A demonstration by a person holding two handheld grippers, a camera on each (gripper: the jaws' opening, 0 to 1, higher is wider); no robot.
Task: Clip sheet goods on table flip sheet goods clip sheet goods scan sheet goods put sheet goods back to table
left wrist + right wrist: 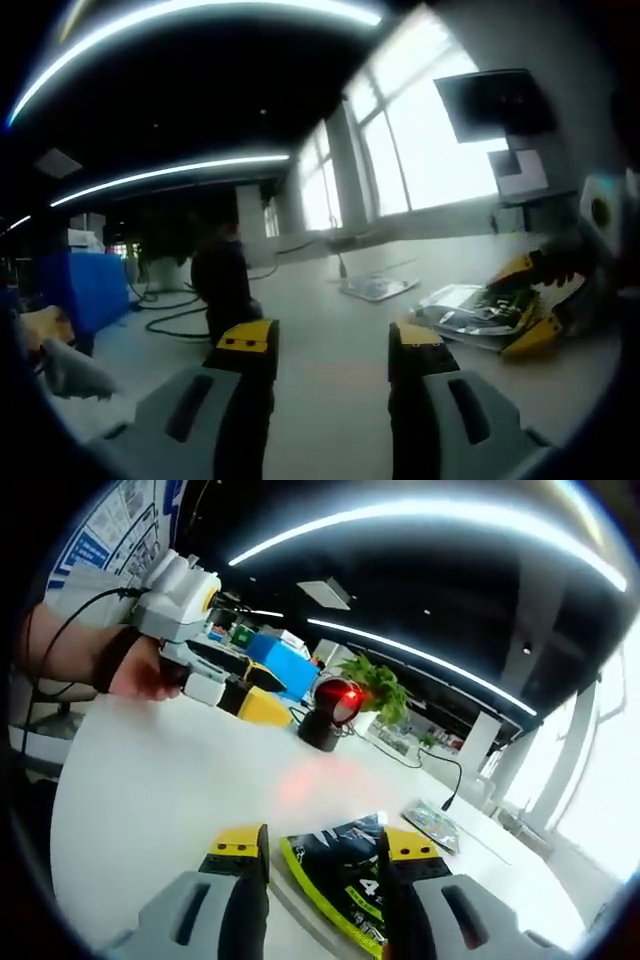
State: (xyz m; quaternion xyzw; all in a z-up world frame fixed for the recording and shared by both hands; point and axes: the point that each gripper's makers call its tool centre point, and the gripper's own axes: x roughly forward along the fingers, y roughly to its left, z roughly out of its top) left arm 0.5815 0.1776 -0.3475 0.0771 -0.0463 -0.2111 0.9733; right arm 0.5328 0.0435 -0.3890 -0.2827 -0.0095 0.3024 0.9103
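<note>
My right gripper is clamped on the dark snack packet, just above the white table, w/ open tabletop before the red-lit scanner. Left gripper jaws apart, empty.

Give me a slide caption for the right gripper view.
Right hand-held gripper over a dark sachet, red-lit scanner ahead.

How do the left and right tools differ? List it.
The left tool has nothing between its jaws; the right tool has a dark packet between its jaws. The left tool points toward the windows; the right tool points toward a red-lit scanner. Both have yellow-tipped jaws set wide.
</note>
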